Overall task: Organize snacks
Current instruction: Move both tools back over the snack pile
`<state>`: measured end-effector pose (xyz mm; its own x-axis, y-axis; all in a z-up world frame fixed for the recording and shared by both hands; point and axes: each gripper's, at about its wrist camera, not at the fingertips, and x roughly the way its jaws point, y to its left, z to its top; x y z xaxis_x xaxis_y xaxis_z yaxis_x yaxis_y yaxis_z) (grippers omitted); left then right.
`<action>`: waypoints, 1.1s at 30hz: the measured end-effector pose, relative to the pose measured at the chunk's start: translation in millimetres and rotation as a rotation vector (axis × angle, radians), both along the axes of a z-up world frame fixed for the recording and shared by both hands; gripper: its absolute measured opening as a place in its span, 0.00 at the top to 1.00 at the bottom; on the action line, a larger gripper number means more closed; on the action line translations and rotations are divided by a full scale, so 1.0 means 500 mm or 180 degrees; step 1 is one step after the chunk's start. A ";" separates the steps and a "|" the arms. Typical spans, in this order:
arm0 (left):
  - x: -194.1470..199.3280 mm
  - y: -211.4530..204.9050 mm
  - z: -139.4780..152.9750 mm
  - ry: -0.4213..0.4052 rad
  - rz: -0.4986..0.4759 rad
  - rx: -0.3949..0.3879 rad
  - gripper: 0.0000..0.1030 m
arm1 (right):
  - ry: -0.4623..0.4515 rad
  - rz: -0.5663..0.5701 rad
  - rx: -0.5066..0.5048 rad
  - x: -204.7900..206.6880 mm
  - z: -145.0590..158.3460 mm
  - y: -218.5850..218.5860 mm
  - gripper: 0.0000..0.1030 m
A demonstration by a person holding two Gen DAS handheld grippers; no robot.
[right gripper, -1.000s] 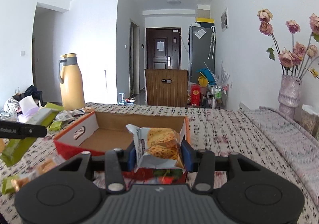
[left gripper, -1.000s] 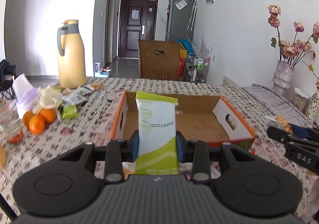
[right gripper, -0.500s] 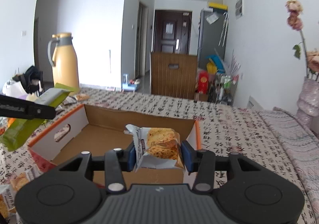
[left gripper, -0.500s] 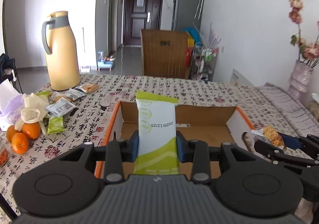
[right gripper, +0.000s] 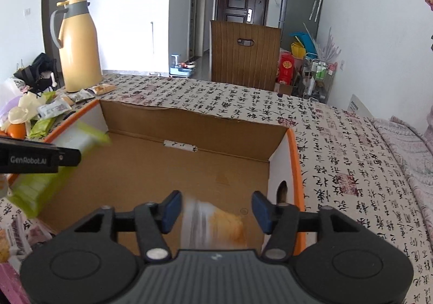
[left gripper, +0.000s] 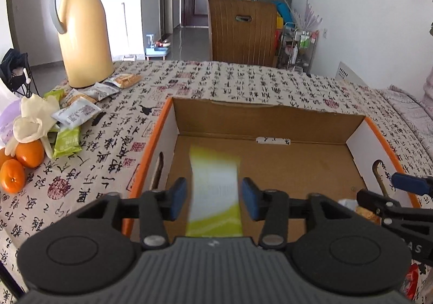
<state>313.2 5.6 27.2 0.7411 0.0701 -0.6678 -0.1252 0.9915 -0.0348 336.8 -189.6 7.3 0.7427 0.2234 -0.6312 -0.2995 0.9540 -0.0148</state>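
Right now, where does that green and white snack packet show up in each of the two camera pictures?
Left wrist view: the green and white snack packet is blurred at lower centre, between the open left gripper pads, over the cardboard box.
Right wrist view: the same packet is at the left edge, by the box's left wall.
Shared landmark: the yellow thermos jug, back left in both.

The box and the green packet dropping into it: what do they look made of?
The box looks like corrugated cardboard: matte brown inside, white end walls with cut handle slots, orange edges. The green packet, between the open jaws of the left tool, looks like thin plastic wrapper film in green and white; motion blur hides its sheen.
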 end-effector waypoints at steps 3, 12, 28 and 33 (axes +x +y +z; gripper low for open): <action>-0.024 0.009 0.015 -0.0237 0.0063 -0.0038 0.00 | -0.0132 -0.0046 0.0058 -0.016 0.007 -0.008 0.02; -0.086 0.008 0.052 -0.0467 -0.0028 -0.0133 0.00 | -0.0276 -0.0092 0.0172 -0.072 0.036 -0.029 0.00; -0.271 0.025 0.058 -0.0698 -0.0041 -0.0276 0.00 | -0.0643 -0.0159 0.0345 -0.292 0.068 -0.068 0.00; -0.333 0.032 0.045 -0.0735 -0.0013 -0.0311 0.00 | -0.0617 -0.0159 0.0461 -0.352 0.053 -0.078 0.00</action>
